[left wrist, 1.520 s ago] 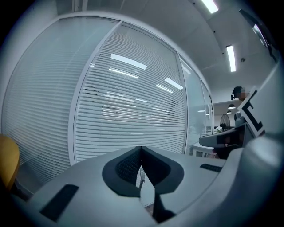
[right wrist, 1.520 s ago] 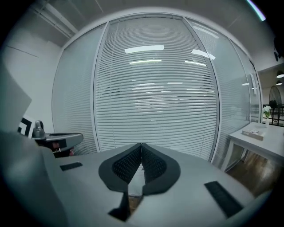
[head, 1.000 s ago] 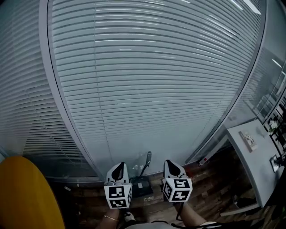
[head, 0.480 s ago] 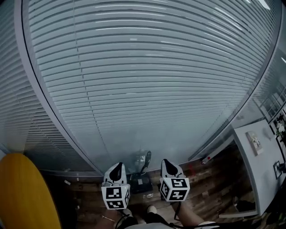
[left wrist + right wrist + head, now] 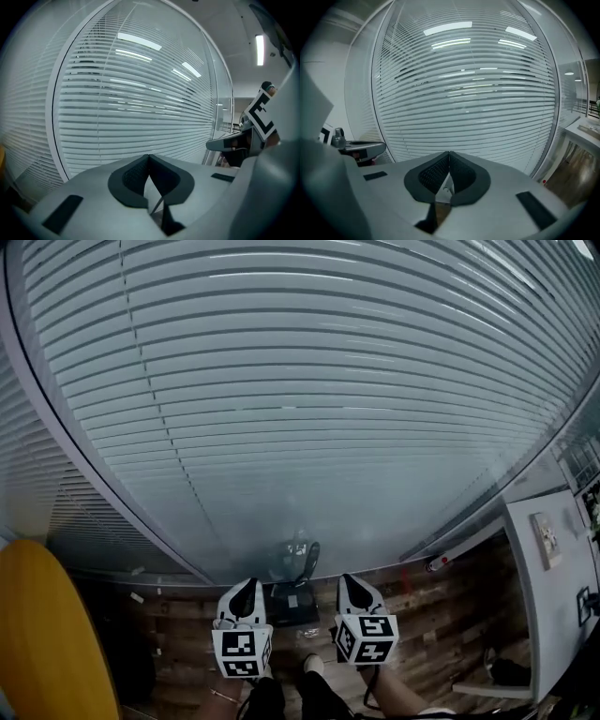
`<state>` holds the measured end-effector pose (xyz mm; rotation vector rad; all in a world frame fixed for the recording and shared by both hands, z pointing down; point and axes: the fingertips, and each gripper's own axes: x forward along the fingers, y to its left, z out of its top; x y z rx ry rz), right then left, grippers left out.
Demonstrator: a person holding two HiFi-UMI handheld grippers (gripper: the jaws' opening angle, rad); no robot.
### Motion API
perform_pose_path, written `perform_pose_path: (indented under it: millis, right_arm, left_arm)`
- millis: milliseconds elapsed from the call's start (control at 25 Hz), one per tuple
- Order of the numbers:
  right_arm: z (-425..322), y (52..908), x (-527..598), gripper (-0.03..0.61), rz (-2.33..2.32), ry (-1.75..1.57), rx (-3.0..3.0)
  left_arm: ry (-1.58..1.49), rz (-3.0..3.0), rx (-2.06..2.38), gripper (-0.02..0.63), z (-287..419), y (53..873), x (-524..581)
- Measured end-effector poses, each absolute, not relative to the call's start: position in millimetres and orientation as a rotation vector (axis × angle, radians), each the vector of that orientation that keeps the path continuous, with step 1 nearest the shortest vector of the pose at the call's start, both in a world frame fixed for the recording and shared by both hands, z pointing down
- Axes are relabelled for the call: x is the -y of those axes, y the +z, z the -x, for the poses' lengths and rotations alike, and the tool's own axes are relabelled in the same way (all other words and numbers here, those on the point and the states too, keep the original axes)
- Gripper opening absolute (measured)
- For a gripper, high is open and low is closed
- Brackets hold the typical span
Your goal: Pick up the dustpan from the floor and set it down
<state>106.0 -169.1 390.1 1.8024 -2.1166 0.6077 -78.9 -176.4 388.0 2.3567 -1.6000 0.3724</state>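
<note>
A dark dustpan (image 5: 292,604) stands on the wooden floor against the glass wall, its handle (image 5: 308,561) leaning up on the glass. It shows only in the head view, between my two grippers. My left gripper (image 5: 247,588) hangs just left of it and my right gripper (image 5: 350,582) just right of it, both above the floor and apart from it. In the left gripper view my left gripper (image 5: 149,157) has its pads meeting at the tips with nothing held. My right gripper (image 5: 449,153) is shut the same way, empty.
A glass wall with white blinds (image 5: 309,399) fills the space ahead. A yellow rounded thing (image 5: 42,634) stands at the left. A white table (image 5: 558,587) is at the right. The person's feet (image 5: 309,667) show below the grippers on the wooden floor (image 5: 441,615).
The view has tilted down and closed in on the wall. Both grippers have sunk toward the floor, still on either side of the dustpan. Their jaws have stayed shut.
</note>
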Motion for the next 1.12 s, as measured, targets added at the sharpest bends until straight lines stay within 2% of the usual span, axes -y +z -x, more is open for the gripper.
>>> perform_pose_path:
  millis: [800, 1120]
  right_arm:
    - [-95.6, 554.8, 122.5, 0.032, -1.738, 0.841, 1.965]
    - [-92.3, 581.1, 115.7, 0.032, -1.732, 0.874, 1.953]
  left_arm:
    - [0.542, -2.242, 1.467, 0.018, 79.2, 546.9, 149.5]
    - [0.534, -2.226, 1.464, 0.018, 73.6, 573.6, 145.9]
